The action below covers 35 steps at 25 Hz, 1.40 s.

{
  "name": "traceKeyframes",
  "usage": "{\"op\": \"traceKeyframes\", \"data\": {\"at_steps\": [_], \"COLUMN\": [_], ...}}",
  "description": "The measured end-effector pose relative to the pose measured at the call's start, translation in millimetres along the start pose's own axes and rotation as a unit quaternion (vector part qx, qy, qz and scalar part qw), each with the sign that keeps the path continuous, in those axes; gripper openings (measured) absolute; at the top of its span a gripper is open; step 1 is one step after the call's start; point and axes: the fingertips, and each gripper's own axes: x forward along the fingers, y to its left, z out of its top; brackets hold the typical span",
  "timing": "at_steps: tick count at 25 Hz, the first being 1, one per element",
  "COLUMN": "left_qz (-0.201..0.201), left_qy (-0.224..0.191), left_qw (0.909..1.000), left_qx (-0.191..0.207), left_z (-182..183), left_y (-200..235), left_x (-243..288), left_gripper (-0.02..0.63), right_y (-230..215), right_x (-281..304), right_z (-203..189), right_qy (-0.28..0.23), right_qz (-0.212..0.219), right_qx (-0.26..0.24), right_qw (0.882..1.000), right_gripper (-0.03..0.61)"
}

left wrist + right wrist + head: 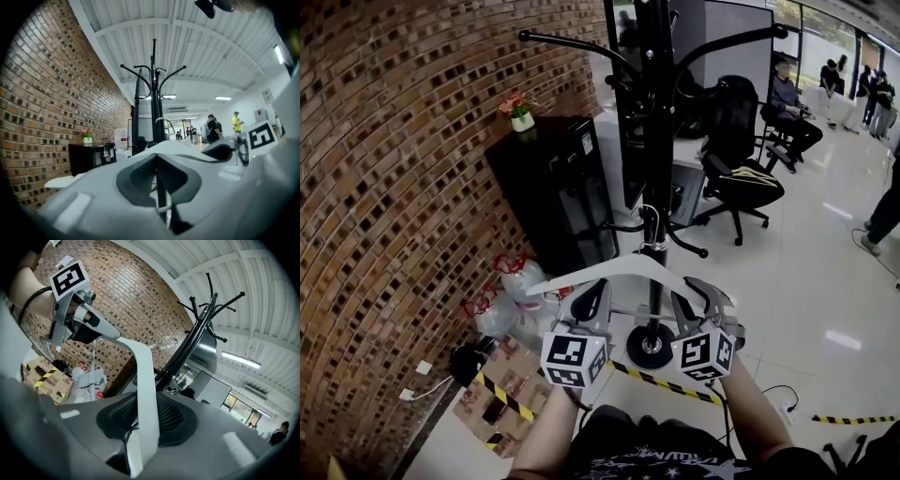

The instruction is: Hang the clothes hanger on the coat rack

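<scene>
A white plastic clothes hanger (628, 267) is carried level between both tools, in the air above the pale tiled floor (806, 281). The left gripper (589, 298) pinches its left arm and the right gripper (694, 302) its right arm. In the right gripper view the white arm (143, 380) runs straight through the pads, which are clamped on it. The hanger's wire hook (652, 223) stands up just in front of the pole of the black metal coat rack (656, 141), level with the lower pegs. Whether it touches one I cannot tell. A red-brown brick wall (394, 187) and a black cabinet (548, 187) stand to the left.
</scene>
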Motion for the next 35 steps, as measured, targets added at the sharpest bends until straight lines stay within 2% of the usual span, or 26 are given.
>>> {"op": "traceKeyframes", "data": {"at_steps": [8,11,14,22,28,35], "left_qz": [-0.051,-0.086,-0.128,-0.208,-0.266,-0.308], "left_qy": [0.011,0.016,0.027,0.034,0.044,0.06], "left_qw": [0.9986,0.9961,0.9914,0.9776,0.9629,0.9495], "left_qx": [-0.007,-0.007,0.002,-0.005,-0.012,-0.015], "left_z": [-17,-22,-30,-44,-58,-75], "left_y": [26,37,41,54,49,44], "left_x": [33,50,61,83,88,96], "left_gripper": [0.006,0.005,0.006,0.005,0.005,0.005], "right_y": [6,6,10,24,37,50], "right_x": [34,43,47,59,57,63], "right_z": [-6,-7,-10,-17,-26,-34], "right_qy": [0.035,0.056,0.077,0.126,0.169,0.197], "right_qz": [-0.028,-0.05,-0.072,-0.123,-0.154,-0.159], "right_qx": [0.009,0.01,0.024,0.046,0.053,0.063], "right_qw": [0.999,0.997,0.994,0.983,0.972,0.965], "right_gripper": [0.115,0.115,0.115,0.116,0.116,0.117]}}
